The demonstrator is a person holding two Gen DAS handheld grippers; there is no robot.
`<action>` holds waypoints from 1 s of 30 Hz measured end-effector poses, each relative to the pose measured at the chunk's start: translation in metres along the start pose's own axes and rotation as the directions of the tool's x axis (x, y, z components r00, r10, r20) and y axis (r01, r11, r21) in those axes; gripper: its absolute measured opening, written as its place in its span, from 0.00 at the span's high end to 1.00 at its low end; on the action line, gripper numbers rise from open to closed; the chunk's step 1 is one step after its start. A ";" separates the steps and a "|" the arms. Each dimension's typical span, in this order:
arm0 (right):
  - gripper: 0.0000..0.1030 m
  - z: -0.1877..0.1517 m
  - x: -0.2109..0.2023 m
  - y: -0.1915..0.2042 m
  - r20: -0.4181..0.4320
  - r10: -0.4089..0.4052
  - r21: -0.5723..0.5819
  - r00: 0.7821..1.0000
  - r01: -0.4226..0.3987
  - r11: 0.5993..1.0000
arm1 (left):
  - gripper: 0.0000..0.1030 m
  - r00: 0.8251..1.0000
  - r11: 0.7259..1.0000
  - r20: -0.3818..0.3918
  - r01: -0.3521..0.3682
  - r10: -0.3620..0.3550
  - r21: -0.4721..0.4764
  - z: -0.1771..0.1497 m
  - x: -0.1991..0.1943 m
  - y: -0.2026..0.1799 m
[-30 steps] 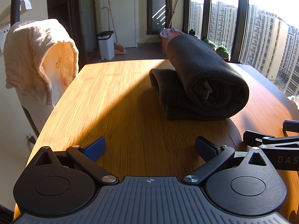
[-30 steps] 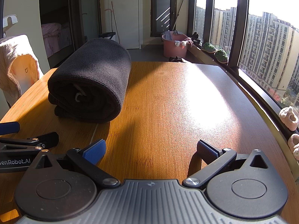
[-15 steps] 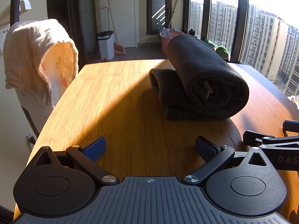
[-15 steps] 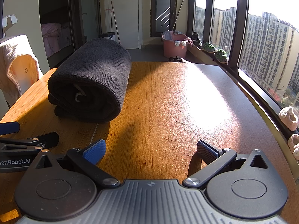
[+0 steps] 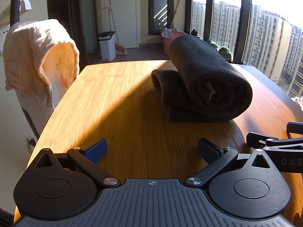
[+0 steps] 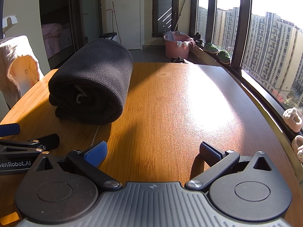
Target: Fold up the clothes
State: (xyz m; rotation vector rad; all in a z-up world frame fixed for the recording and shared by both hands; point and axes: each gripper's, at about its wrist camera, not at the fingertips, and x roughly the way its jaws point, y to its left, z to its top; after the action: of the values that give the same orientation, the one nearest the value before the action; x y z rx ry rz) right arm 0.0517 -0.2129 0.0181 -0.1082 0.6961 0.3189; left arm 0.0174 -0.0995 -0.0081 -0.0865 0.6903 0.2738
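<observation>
A dark grey garment [image 5: 204,83] lies rolled and folded on the wooden table [image 5: 117,102]; it also shows in the right wrist view [image 6: 92,83], left of centre. My left gripper [image 5: 151,149] is open and empty, low over the table's near edge, short of the garment. My right gripper [image 6: 153,151] is open and empty beside it, to the right of the garment. Each gripper's side shows in the other's view: the right gripper [image 5: 274,141] and the left gripper [image 6: 28,143].
A cream cloth [image 5: 36,56] hangs over a chair back at the table's left edge. A pink tub [image 6: 177,45], a white bin [image 5: 107,45] and brooms stand on the floor beyond. Windows run along the right side, with slippers [image 6: 292,119] on the sill.
</observation>
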 end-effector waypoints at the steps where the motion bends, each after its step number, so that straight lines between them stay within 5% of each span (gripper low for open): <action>1: 0.00 0.000 0.000 0.000 0.000 0.000 0.000 1.000 0.000 1.000 | 0.00 1.000 1.000 0.000 0.000 0.000 0.000 0.000 0.000 0.000; 16: 0.00 0.000 0.000 0.000 0.000 0.000 0.000 1.000 0.000 1.000 | 0.00 1.000 1.000 0.001 0.007 -0.007 0.003 0.000 0.001 0.000; 22: 0.00 0.001 0.001 0.002 0.000 -0.009 0.007 1.000 0.009 1.000 | 0.00 0.991 0.985 -0.005 0.136 -0.137 0.108 0.018 0.023 0.002; 30: 0.00 0.001 0.001 0.003 0.001 -0.019 0.016 1.000 0.019 1.000 | 0.00 0.992 0.987 -0.004 0.128 -0.129 0.101 0.026 0.032 -0.001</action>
State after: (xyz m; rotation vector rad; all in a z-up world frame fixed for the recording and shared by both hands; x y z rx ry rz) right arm 0.0522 -0.2094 0.0181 -0.0992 0.6965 0.2948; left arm 0.0568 -0.0891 -0.0085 -0.0334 0.6922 0.1147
